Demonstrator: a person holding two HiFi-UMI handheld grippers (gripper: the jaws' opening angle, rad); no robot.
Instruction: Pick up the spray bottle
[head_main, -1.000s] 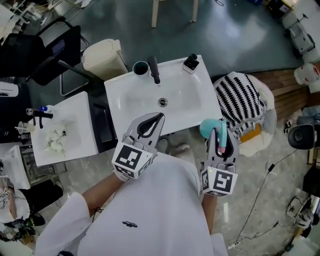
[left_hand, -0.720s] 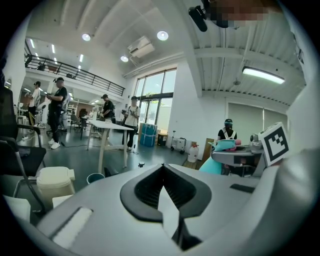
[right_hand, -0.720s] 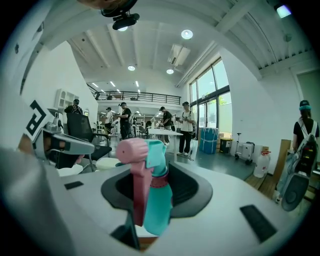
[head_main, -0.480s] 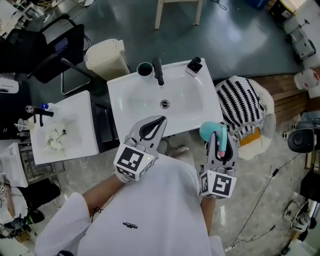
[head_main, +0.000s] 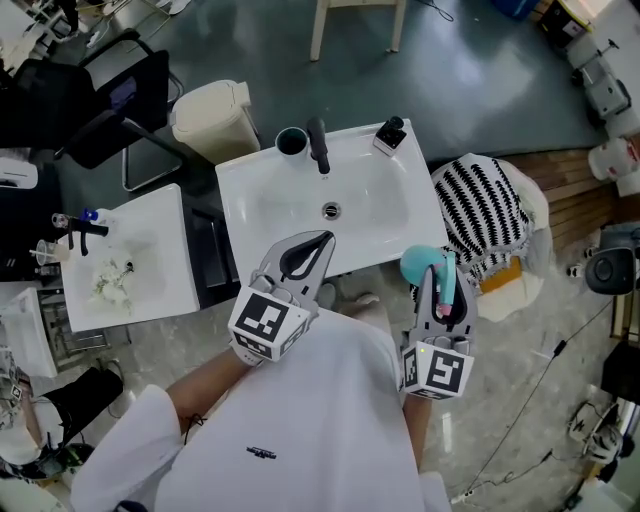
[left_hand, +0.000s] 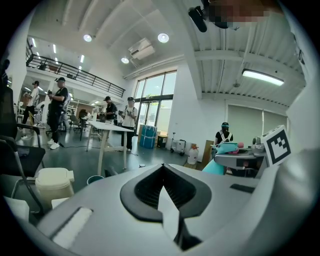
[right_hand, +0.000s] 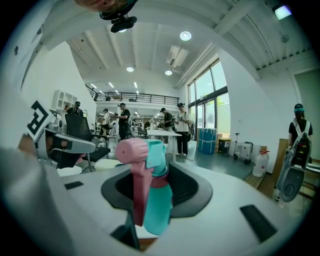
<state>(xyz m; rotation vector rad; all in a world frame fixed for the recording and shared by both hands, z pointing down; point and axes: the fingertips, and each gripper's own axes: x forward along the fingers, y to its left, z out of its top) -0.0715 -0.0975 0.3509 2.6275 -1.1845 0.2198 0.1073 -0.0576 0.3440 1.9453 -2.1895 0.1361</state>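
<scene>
A teal spray bottle (head_main: 418, 263) with a pink trigger head stands upright between the jaws of my right gripper (head_main: 443, 290), held in the air in front of the sink's right corner. In the right gripper view the spray bottle (right_hand: 157, 200) fills the middle, with my right gripper (right_hand: 155, 172) shut on its body. My left gripper (head_main: 322, 240) hovers over the sink's front edge, shut with its tips together and nothing in it. The left gripper view shows my left gripper (left_hand: 161, 167) with its tips meeting.
Below is a white sink (head_main: 260, 215) with a black faucet (head_main: 318, 145), a dark cup (head_main: 291, 141) and a soap dispenser (head_main: 388, 133). A cream bin (head_main: 213, 118) stands behind it, a striped bundle (head_main: 485, 210) to its right, and a second white basin (head_main: 160, 270) to its left.
The head view has drifted slightly; both grippers and the bottle hold still.
</scene>
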